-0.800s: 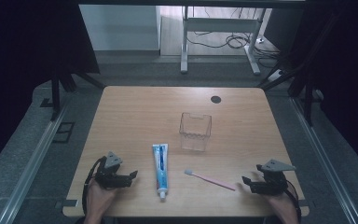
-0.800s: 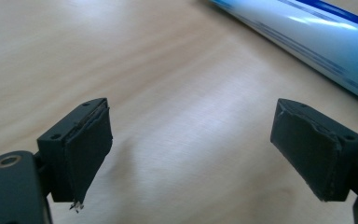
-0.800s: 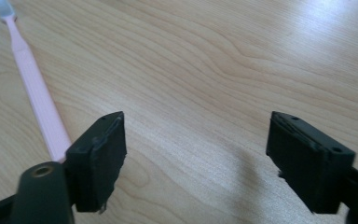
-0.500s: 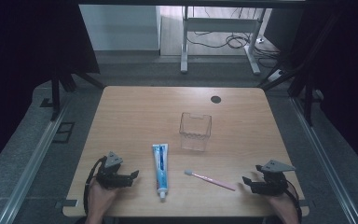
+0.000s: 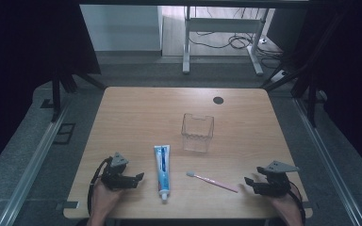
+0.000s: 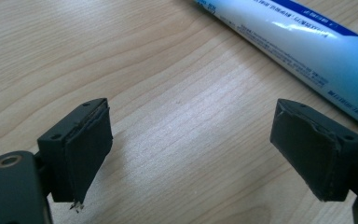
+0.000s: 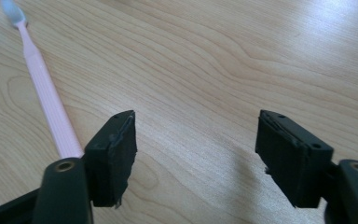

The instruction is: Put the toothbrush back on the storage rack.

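The table (image 5: 136, 117) is pale wood with wavy grain. The toothpaste tube (image 5: 162, 172) is white and blue – red at one edge. The toothbrush (image 5: 211, 181) is pink, the box (image 5: 197, 133) clear, both grippers' jaws black.

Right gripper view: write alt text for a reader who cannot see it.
The right gripper hangs open, its two black jaws wide apart over a bare wooden table. A pink toothbrush lies beyond the left jaw, its head pointing away.

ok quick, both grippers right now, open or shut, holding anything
Left gripper: open, holding nothing, toothpaste tube just beyond it.
Right gripper: open, holding nothing, pink toothbrush beside its jaw.
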`<move>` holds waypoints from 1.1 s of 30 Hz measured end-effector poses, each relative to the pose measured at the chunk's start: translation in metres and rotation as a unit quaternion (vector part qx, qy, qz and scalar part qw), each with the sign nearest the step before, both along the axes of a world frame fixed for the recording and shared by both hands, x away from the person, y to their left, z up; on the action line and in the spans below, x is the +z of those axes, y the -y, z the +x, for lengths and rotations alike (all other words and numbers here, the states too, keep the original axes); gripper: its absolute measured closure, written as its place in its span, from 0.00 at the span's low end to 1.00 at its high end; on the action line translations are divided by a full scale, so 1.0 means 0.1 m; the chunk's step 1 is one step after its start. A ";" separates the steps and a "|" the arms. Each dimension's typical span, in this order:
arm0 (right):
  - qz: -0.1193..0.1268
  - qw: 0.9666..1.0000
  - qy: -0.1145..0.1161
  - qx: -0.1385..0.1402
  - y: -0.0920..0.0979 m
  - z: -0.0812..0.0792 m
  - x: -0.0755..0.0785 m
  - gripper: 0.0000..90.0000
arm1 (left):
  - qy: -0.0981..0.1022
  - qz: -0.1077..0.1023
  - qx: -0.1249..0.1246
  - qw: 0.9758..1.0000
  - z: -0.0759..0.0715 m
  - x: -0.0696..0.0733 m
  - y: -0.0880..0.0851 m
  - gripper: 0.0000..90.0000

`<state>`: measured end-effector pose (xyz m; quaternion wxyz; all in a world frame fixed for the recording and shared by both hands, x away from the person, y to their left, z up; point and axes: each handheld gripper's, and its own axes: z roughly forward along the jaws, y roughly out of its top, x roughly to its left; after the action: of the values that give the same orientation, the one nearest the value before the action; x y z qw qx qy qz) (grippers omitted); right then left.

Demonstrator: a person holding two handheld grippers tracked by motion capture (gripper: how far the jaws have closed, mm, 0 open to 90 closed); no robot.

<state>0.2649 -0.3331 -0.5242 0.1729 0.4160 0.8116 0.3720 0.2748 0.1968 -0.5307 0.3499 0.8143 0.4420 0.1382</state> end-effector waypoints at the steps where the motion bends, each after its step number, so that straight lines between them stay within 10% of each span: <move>1: 0.001 1.000 0.000 0.000 0.00 0.00 0.00 0.35 | -0.002 0.001 0.002 1.000 0.00 0.00 0.01 0.15; 22: -0.008 0.998 -0.005 0.064 -0.11 -0.04 0.14 0.94 | 0.001 0.032 -0.017 0.999 0.00 -0.02 0.07 0.15; 33: -0.020 0.994 -0.004 0.110 -0.30 -0.06 0.11 1.00 | 0.007 0.042 -0.022 0.999 -0.01 -0.02 0.09 0.15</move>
<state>0.2588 -0.3027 -0.5132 0.1358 0.3223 0.8603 0.3710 0.2741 0.1883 -0.5327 0.3214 0.8367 0.4156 0.1548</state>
